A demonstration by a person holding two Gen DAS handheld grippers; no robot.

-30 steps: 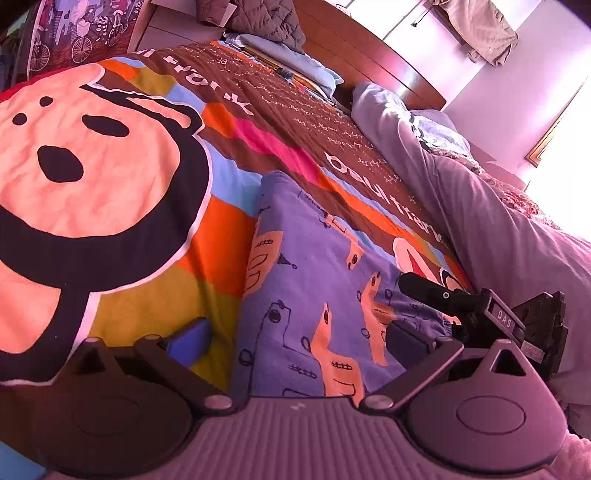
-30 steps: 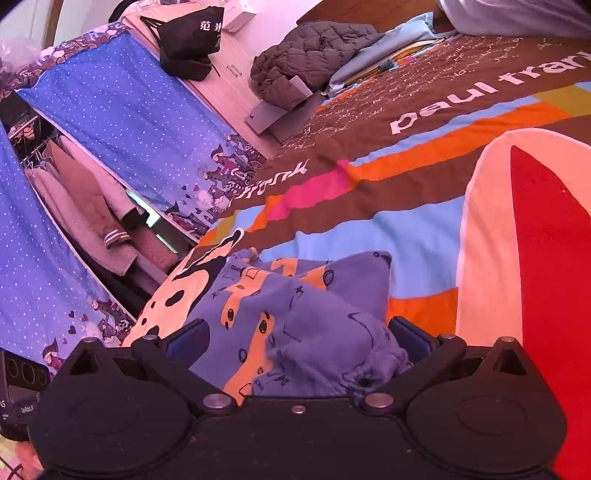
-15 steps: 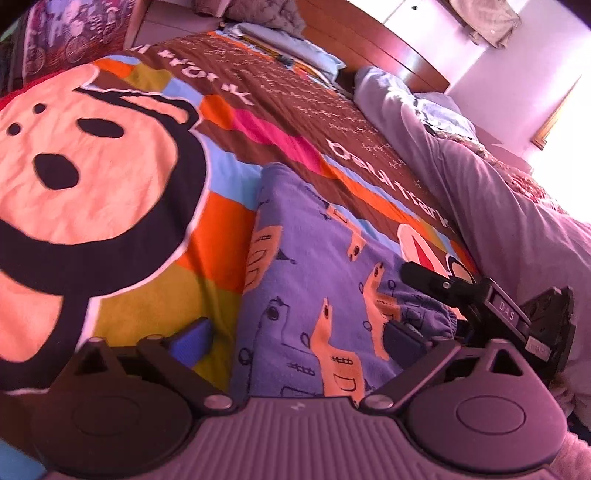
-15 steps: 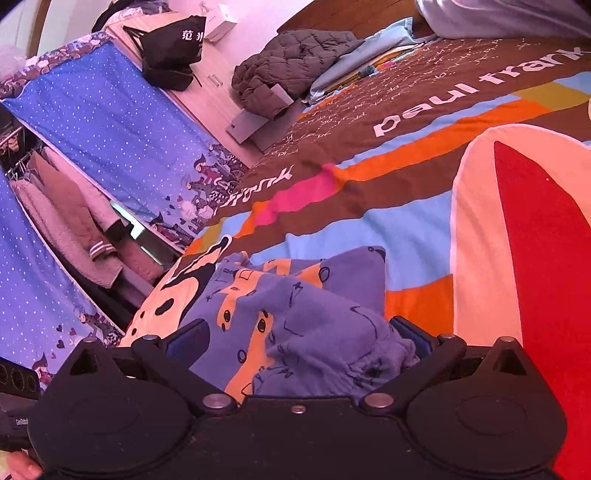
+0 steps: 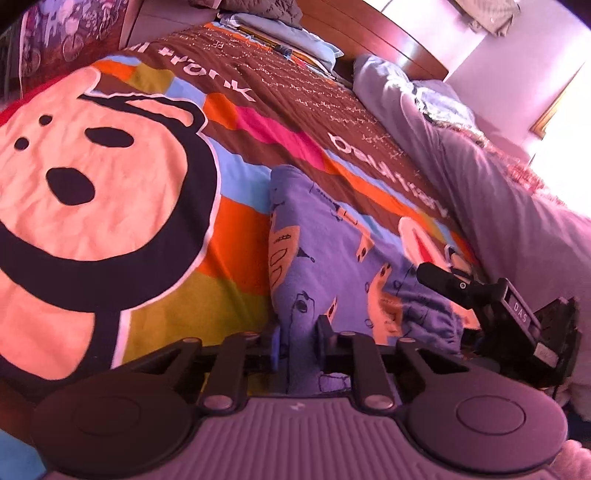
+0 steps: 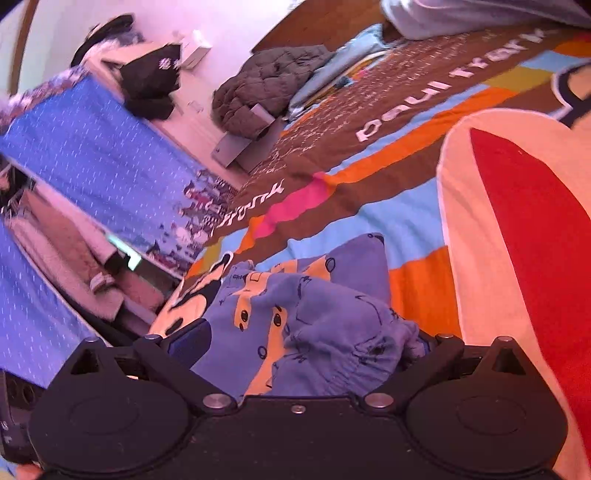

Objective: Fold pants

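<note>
Blue-violet fabric with orange cartoon prints is what both your grippers work on: the pants [image 5: 325, 258] lie folded on the bedspread [image 5: 110, 184]. Nearest you, your left gripper [image 5: 297, 345] has its jaws closing, and a fold of the pants' near edge is already pinched between its narrow pads. In the right wrist view, your right gripper [image 6: 306, 343] stands with its jaws spread wide, the bunched waistband end of the pants [image 6: 314, 321] heaped between the fingers; the right side is blurred, so whether the pads press the cloth is hard to say, though they look clear of it. In the left view that same right gripper [image 5: 498, 310] sits at the pants' right edge. Beyond the pants, the bedspread runs in orange, pink and brown stripes. Farther off lie a grey quilted jacket [image 6: 266, 88] and the wooden headboard [image 5: 369, 33].
</note>
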